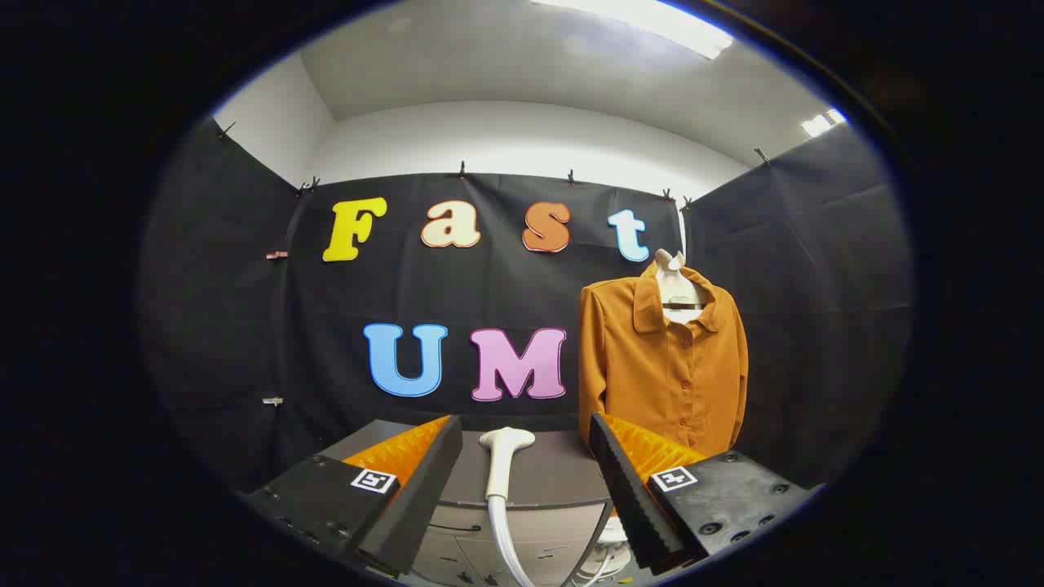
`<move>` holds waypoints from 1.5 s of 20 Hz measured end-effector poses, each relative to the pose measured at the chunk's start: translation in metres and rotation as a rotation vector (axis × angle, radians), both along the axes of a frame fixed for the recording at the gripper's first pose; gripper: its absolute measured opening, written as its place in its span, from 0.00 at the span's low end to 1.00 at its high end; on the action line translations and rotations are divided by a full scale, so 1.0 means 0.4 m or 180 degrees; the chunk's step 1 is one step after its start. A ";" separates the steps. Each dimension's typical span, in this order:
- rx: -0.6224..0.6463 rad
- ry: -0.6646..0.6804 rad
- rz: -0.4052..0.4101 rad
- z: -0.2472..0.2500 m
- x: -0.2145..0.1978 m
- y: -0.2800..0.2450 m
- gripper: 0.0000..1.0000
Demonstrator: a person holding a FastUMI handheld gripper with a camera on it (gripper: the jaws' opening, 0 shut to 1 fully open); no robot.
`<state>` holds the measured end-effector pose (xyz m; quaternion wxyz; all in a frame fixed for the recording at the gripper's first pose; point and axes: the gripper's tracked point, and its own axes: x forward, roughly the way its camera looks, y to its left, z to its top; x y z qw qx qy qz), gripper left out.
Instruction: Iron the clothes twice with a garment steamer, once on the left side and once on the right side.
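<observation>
We see a grey cabinet [538, 477] standing against the black cloth wall, its flat, dark top serving as the supporting surface. Its front, visible below the top edge, shows pale drawer or door panels with dark handles. The white head of the garment steamer [504, 456] rises upright at the cabinet's front edge, and its white hose drops down in front of the panels; we cannot tell whether the head rests on the top or stands in a holder. The gripper [526, 456] has its fingers spread wide, holding nothing, the steamer head showing between them.
</observation>
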<state>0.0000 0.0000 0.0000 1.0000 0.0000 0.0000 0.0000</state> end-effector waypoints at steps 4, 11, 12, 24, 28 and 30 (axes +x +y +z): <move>-0.0006 0.0018 -0.0006 -0.005 0.006 0.002 0.98; -0.0021 0.0070 -0.0010 -0.018 0.017 0.007 0.98; -0.0020 0.0079 -0.0013 -0.021 0.019 0.008 0.98; -0.0069 0.0111 -0.0055 -0.027 0.015 0.030 0.98; -0.0052 0.0130 -0.0071 -0.031 0.004 0.050 0.98; -0.0045 0.0120 -0.0094 -0.030 -0.001 0.064 0.98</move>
